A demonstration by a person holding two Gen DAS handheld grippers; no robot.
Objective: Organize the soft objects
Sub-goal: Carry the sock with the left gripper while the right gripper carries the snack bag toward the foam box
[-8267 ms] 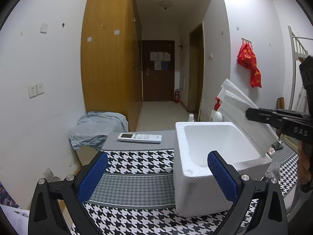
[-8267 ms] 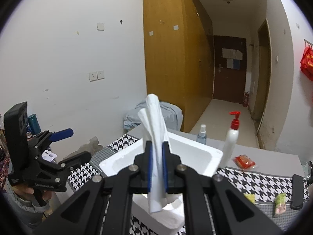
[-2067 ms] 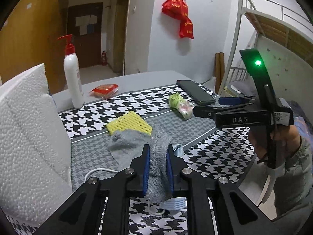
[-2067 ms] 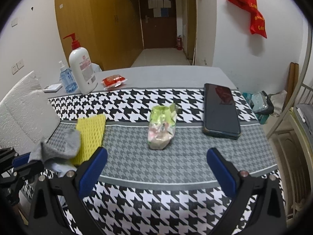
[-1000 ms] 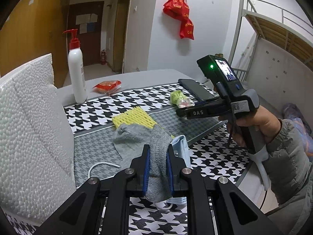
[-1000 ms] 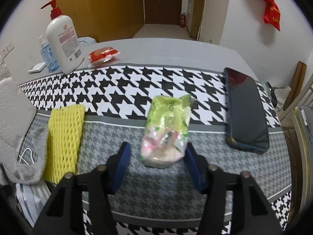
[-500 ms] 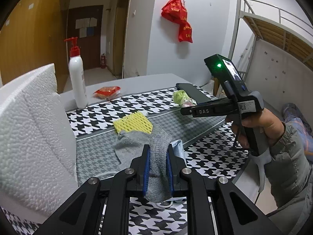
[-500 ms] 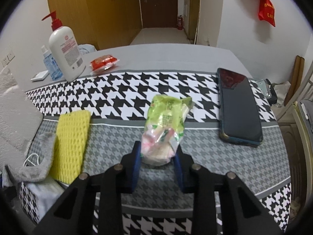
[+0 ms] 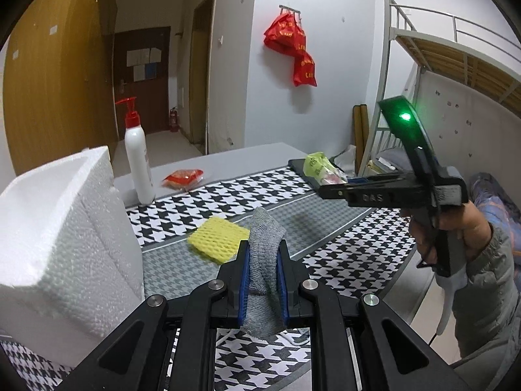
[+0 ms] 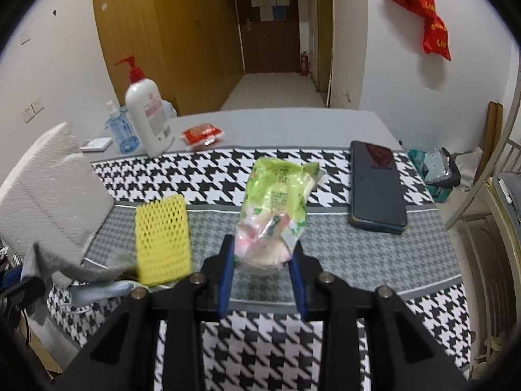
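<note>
My left gripper is shut on a grey sock, which hangs folded between the blue pads above the houndstooth cloth. Beside it to the left stands the white foam box. My right gripper is shut on a green snack packet, held just above the table. From the left wrist view that packet sticks out of the right gripper, which a person's hand holds at the right. A yellow foam net lies flat on the grey band of the cloth.
A dark phone lies at the right of the table. A pump lotion bottle, a blue bottle and a red packet sit at the back. A pale blue face mask lies near the box. A bunk bed frame stands to the right.
My right gripper's pads closed on the green packet and raised it off the cloth. My left gripper rose with the grey sock, pulling it away from the mask.
</note>
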